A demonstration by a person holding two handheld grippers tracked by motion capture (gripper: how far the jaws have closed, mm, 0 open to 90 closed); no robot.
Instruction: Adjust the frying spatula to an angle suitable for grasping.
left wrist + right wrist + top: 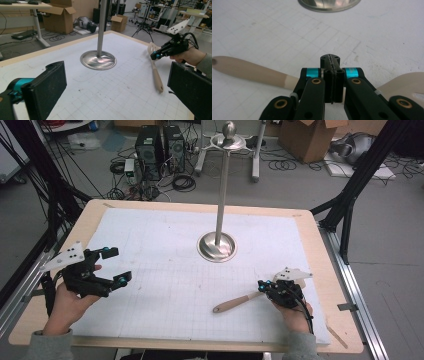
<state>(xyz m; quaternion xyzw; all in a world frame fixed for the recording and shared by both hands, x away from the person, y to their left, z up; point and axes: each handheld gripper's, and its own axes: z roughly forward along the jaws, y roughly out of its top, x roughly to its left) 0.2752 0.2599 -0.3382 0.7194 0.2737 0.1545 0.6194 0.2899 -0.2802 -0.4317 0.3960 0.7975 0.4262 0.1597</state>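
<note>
High view puts my right claw (268, 287) near the table's right front corner, its jaws pressed together on the neck of the wooden spatula (235, 303), just where the handle meets the slotted head. The handle runs out toward the front edge, and I cannot tell whether its tip touches the white gridded sheet (165, 270) or floats just above it. In the right gripper view the jaws meet with barely a seam showing, the pale handle (249, 71) going off to one side and the broad head (404, 83) to the other, so I judge the pinch to be thin and placed at the narrowest part of the tool. That is my main worry: with the long handle hanging off one side, the spatula could pivot in the pads or slide out if I lift or swing quickly. The second risk is the steel stand (218, 210), whose round base (216, 246) sits at the middle of the table with the pole rising from it; the left gripper view shows the spatula (155, 67) well apart from it, but a careless sweep of the handle could strike the pole. My left claw (109, 266) hovers near the left edge with its jaws wide apart and nothing between them, near enough, I reckon, to steady the handle if it droops, though reaching across too fast could knock the tool loose instead.
</note>
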